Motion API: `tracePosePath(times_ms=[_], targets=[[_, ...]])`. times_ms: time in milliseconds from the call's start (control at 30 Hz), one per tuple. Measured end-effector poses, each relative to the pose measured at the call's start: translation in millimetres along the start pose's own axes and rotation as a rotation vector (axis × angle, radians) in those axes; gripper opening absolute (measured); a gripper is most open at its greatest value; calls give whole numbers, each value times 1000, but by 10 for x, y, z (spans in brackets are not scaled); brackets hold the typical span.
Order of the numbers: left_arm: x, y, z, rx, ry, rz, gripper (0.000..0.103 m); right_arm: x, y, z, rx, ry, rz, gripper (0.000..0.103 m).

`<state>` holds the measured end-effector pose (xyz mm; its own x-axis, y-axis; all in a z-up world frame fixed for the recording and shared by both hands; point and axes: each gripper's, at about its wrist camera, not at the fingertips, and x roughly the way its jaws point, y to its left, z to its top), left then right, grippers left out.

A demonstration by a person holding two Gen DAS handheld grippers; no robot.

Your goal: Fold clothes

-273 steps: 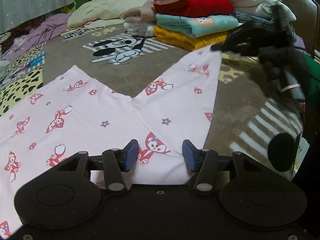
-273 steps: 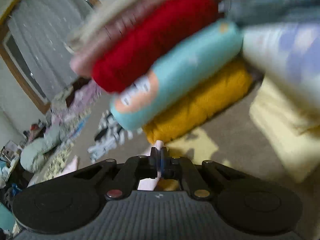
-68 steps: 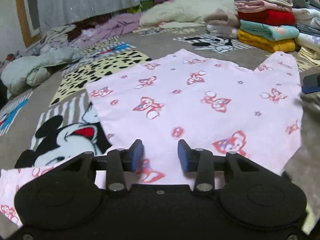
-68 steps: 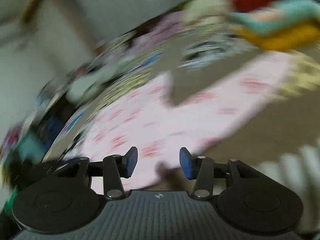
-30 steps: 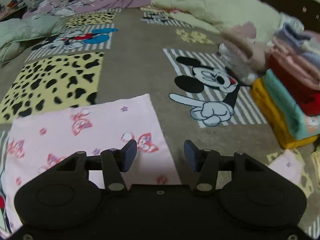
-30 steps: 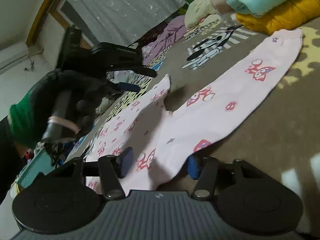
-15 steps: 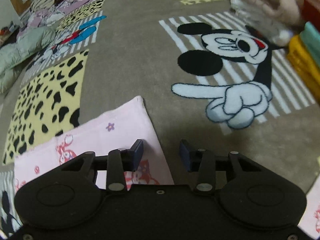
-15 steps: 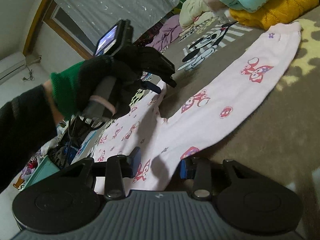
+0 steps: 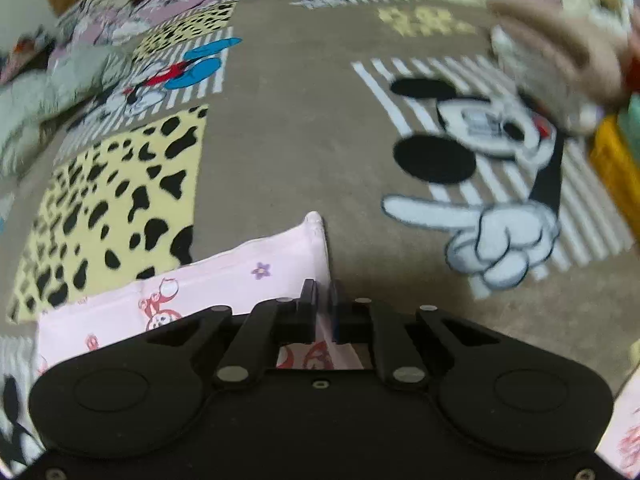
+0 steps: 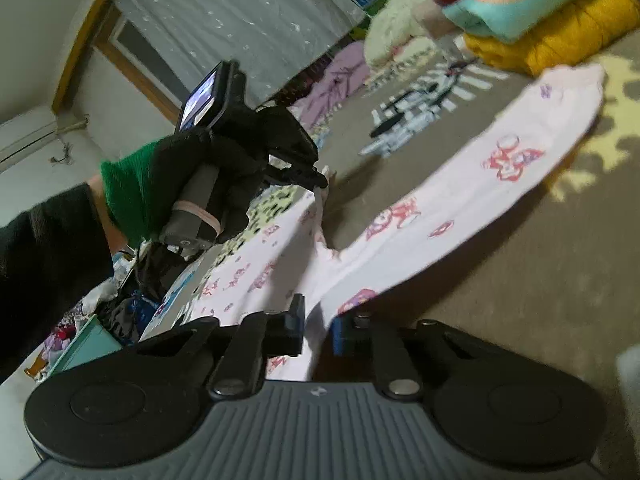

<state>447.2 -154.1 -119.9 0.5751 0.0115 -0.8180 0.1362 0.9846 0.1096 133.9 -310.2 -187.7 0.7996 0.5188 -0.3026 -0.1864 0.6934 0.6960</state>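
Half a second ago both claws stood parted over the pink cloth; now each has closed in on it. From the left wrist camera, the left claw [image 9: 324,312] has its two fingers drawn nearly together, pinching the hem edge of one leg of the pink printed pyjama trousers [image 9: 224,284] just behind that leg's far corner. This leg lies flat on the cartoon-mouse blanket [image 9: 280,140], over the near edge of a yellow leopard-spot patch, with the pointing white-gloved mouse figure to its right. At the right edge of that view a blurred stack of folded clothes [image 9: 616,160] shows yellow and teal layers.

In the right wrist view, a black-gloved left hand [image 10: 212,184] with a green cuff holds the left claw's handle, and the claw tip [image 10: 316,180] meets the raised leg corner, which is lifted a little off the blanket. To the right, the other trouser leg [image 10: 480,184] stretches away across the brown blanket toward the stack of folded clothes [image 10: 540,20], its cuff ending just short of the yellow garment at the bottom of the stack. Nearest the camera, the right claw [image 10: 318,326] has its fingers narrowed around the near edge of the trousers close to the crotch, cloth passing between them; a small gap remains on the left side, so whether the grip is fully tight cannot be told.
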Motion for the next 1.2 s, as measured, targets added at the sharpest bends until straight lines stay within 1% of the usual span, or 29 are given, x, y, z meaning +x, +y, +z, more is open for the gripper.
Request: tracePosePath(times_ms=[100, 133, 200, 333, 567, 800, 1033, 1200], targets=[[-91, 211, -14, -62, -22, -51, 6, -25, 115, -5, -77, -16, 5, 9], [-118, 289, -27, -85, -29, -76, 6, -28, 163, -11, -113, -20, 3, 9], [-145, 428, -56, -125, -34, -99, 6, -28, 249, -30, -178, -21, -3, 9], [-176, 705, -153, -207, -75, -161, 6, -3, 445, -88, -328, -16, -15, 9], [-236, 1064, -387, -283, -161, -233, 6, 99, 740, -231, -551, 18, -12, 9], [-198, 1312, -528, -322, -187, -246, 6, 187, 949, -360, -682, 50, 18, 8], [-137, 1510, -650, -347, -196, -246, 6, 233, 1100, -446, -747, 89, 55, 8], [-84, 1632, -690, -365, -201, -235, 4, 282, 1149, -507, -793, 125, 55, 8]])
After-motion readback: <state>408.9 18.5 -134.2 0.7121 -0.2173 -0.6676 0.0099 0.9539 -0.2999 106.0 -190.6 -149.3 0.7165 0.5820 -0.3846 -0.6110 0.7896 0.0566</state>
